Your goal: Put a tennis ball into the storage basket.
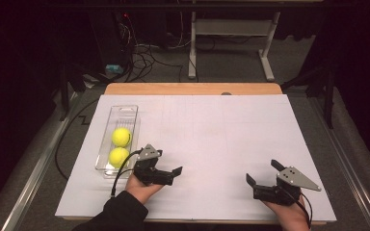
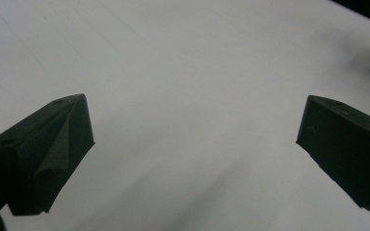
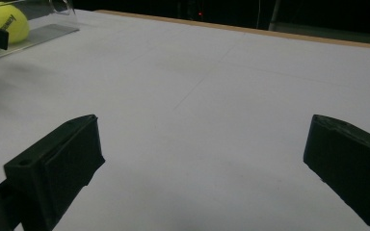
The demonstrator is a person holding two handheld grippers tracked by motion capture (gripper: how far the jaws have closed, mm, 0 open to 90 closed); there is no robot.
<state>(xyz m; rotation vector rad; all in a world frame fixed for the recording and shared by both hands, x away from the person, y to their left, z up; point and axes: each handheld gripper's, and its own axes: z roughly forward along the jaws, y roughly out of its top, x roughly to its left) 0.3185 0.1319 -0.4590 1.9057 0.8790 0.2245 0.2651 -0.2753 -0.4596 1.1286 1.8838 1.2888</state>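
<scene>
Landmark: clear tray (image 1: 125, 111), a long transparent plastic trough lying near the left edge of the white sheet (image 1: 212, 130) that covers the table.

1. Far tennis ball (image 1: 121, 136): yellow, inside the clear tray, about at its middle. A yellow ball, which of the two cannot be told, also appears in the right gripper view at the upper left corner, within the tray (image 3: 53, 33).

2. Near tennis ball (image 1: 118, 157): yellow, inside the clear tray at the end closest to the person, just beside or touching the far ball.

3. Left gripper (image 1: 169, 174): black, with grey plate on top, held in the person's left hand (image 1: 142, 187), dark sleeve behind. Located just right of the tray's near end, close to the near tennis ball but apart from it. Jaws spread wide, nothing between them; the left gripper view (image 2: 192, 144) shows bare white sheet in the gap.

4. Right gripper (image 1: 262, 173): black, with grey plate, held in the person's right hand (image 1: 291, 214). Located well to the right of the tray, near the sheet's front edge. Jaws spread wide, holding nothing; its own view (image 3: 202, 159) shows bare sheet between them.
</scene>
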